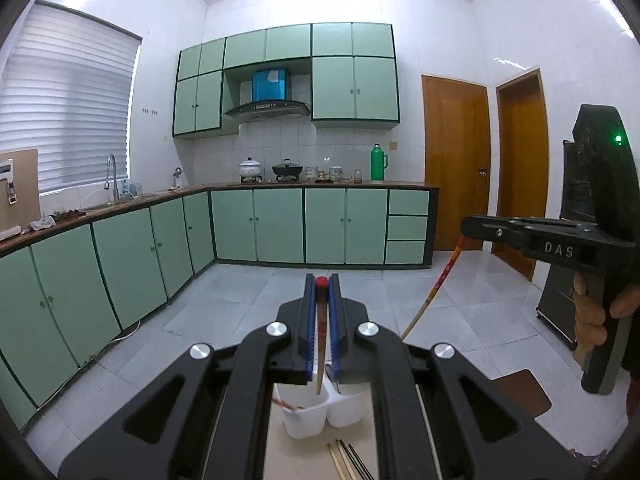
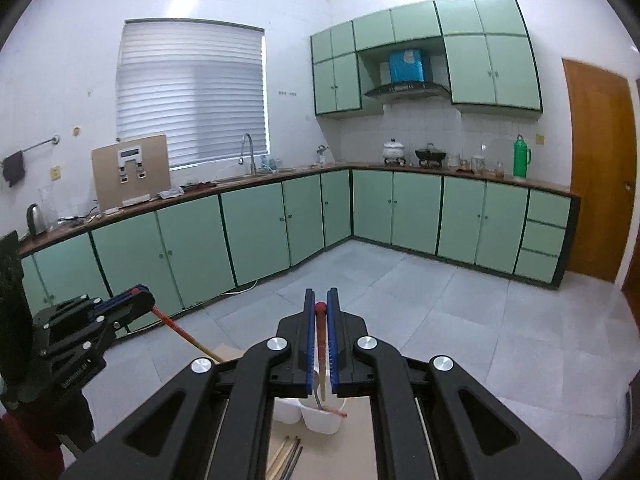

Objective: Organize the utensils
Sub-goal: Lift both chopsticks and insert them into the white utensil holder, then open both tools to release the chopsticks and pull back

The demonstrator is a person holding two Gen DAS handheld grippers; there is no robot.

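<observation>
left tool (image 1: 321, 285) clamped on red-tipped wooden chopstick (image 1: 320, 344) | right tool (image 2: 319, 305) likewise (image 2: 321, 356) | white plastic two-compartment holder (image 1: 304, 420) below both | risk: dangling sticks collide or miss rim

Left gripper (image 1: 322, 280): jaws drawn nearly together, blue pads clamped on either side of a red-tipped chopstick (image 1: 321, 336) that hangs down between them. Right gripper (image 2: 320, 300): same pose, jaws narrowed onto a second red-tipped chopstick (image 2: 320, 340); seen from the left wrist view it sits off to the right at about the same height, pointing leftward. Person's right hand (image 1: 596, 312) wraps the handle from below, fingers visible on the trigger side.
</observation>
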